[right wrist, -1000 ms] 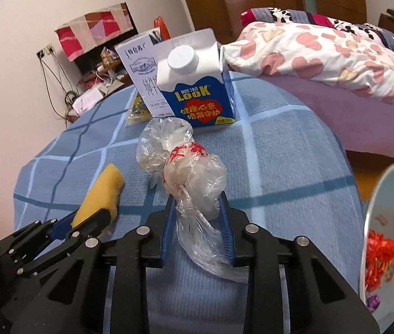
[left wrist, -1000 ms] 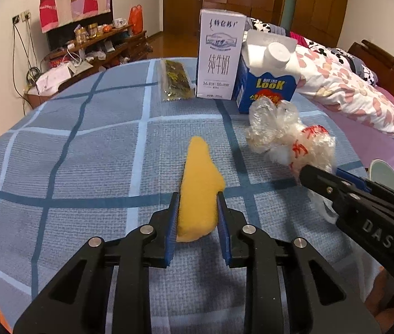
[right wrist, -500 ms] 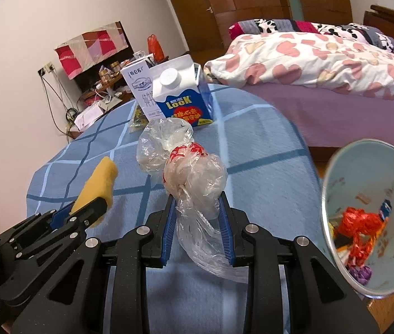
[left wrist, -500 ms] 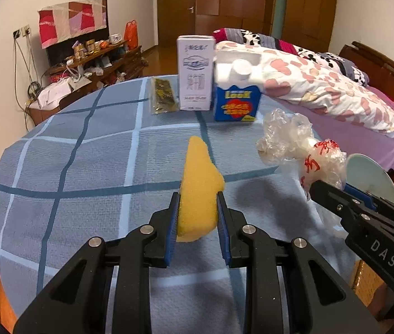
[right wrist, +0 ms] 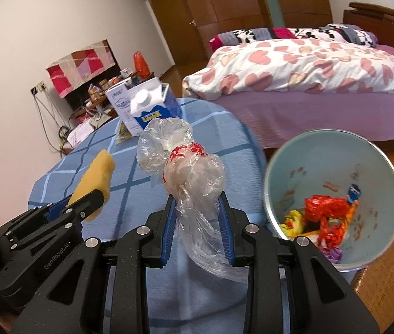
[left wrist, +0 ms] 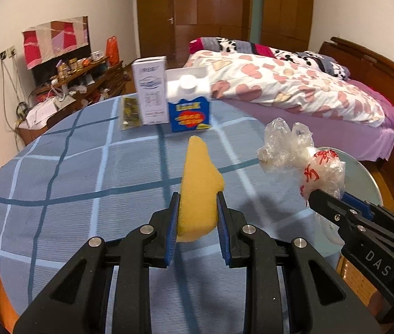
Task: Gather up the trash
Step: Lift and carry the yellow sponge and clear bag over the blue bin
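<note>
Left gripper [left wrist: 197, 208] clamped on the yellow sponge [left wrist: 198, 189] above the blue checked table [left wrist: 71, 181], right gripper [right wrist: 195, 208] pinching the crumpled plastic bag [right wrist: 188, 172] just beside the pale trash bin [right wrist: 286, 172], milk cartons [left wrist: 169, 97] standing at the far table edge

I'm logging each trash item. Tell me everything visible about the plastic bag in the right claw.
The plastic bag is clear, crinkled thin film with red print, bunched into two puffy lobes. The right claw is shut on its twisted neck, holding it above the blue checked tablecloth, beside the bin. Its loose tail hangs below the claw.
</note>
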Demonstrator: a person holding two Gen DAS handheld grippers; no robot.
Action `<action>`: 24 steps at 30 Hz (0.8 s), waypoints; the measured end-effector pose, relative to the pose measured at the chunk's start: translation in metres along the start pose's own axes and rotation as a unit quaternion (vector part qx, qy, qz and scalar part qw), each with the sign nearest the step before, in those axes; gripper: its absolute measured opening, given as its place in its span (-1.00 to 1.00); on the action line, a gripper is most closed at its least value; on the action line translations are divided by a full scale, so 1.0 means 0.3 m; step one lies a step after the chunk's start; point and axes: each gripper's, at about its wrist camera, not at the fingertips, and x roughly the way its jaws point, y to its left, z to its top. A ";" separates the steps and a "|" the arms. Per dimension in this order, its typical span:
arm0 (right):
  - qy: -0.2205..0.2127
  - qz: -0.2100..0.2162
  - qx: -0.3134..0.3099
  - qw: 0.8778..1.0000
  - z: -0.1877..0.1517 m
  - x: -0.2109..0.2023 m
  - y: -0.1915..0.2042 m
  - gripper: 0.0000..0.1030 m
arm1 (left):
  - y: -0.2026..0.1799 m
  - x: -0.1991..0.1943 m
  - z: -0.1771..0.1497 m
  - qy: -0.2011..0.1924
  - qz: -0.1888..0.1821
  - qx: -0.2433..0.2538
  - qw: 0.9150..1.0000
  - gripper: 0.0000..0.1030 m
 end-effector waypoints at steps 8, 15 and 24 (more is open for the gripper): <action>-0.019 -0.030 0.033 0.999 -0.020 -0.086 -0.122 -0.42 | -0.164 -0.016 -0.001 -0.004 -0.037 0.041 0.998 -0.51; -0.034 -0.059 0.072 0.995 -0.039 -0.150 -0.257 -0.42 | -0.290 -0.020 -0.002 -0.004 -0.061 0.069 0.996 -0.51; -0.048 -0.103 0.104 0.988 -0.046 -0.191 -0.400 -0.42 | -0.425 -0.005 0.018 -0.007 -0.082 0.096 0.992 -0.51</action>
